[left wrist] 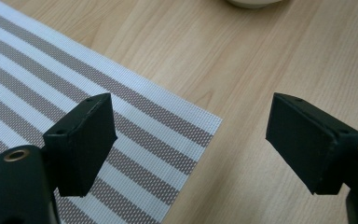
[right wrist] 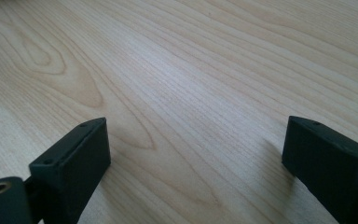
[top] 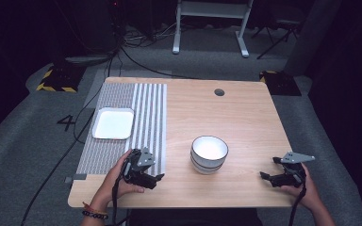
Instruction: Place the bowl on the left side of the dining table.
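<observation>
Wooden table (top: pixel 245 117) carried a striped mat (top: pixel 136 122) along its left side, with a white square plate (top: pixel 113 123) on the mat toward the far edge. A white bowl (top: pixel 209 153) stood upright on bare wood near the middle of the near half, between the two grippers and touched by neither. The left gripper (top: pixel 156 180) rested at the mat's near right corner, its jaws spread wide and empty. The right gripper (top: pixel 267 176) sat near the near right corner, well apart from the bowl, jaws likewise parted over bare wood, holding nothing.
</observation>
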